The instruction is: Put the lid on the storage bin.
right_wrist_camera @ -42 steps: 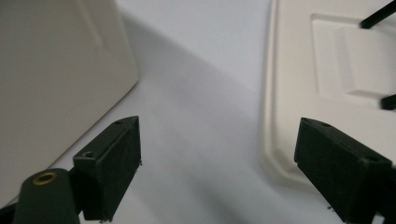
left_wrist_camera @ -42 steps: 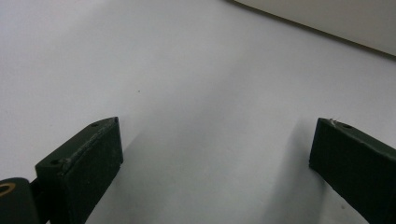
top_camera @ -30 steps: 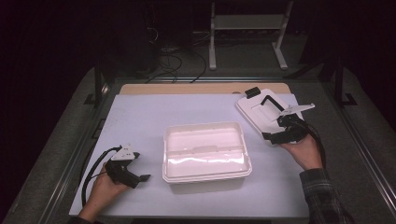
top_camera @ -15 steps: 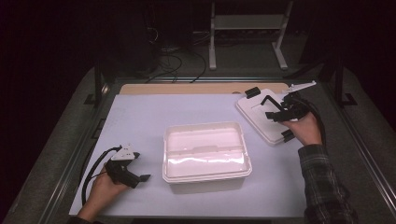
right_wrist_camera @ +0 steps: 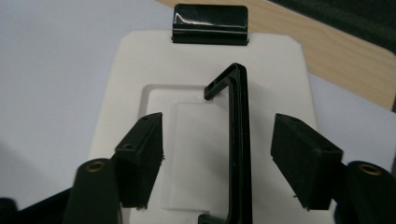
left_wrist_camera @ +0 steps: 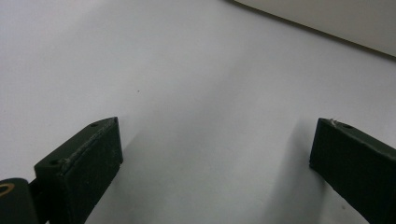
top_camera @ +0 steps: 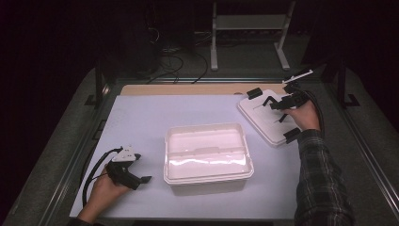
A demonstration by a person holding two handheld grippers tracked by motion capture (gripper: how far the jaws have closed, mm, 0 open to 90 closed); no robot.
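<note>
A: High view first. What's on the worktop [top_camera: 141,117]?

B: White sheet over it, wooden strip along the far edge. An open white container [top_camera: 207,153] sits mid-sheet, lid off. Its white lid [top_camera: 266,120] lies flat at the far right corner, a black latch [top_camera: 254,92] at its far end and another at the near end.

A: The hands?

B: Left hand-held gripper [top_camera: 141,180] rests on the sheet near left, just beside the container but not touching it, cable looping behind it. Right hand-held gripper [top_camera: 275,104] hovers over the lid, held by a hand in a plaid sleeve [top_camera: 320,183].

A: Left gripper view?

B: The left hand-held gripper [left_wrist_camera: 212,154] has its jaws wide apart, with only bare sheet between them. A sliver of the container's wall [left_wrist_camera: 327,21] crosses the top right corner.

A: Right gripper view?

B: The right hand-held gripper [right_wrist_camera: 217,154] is looking down the lid [right_wrist_camera: 135,93]. Jaws are spread. The black handle [right_wrist_camera: 238,140] stands on the lid between them, nearer the right-side jaw, touching neither. The far latch [right_wrist_camera: 210,24] is at the top; wood edge beyond
</note>
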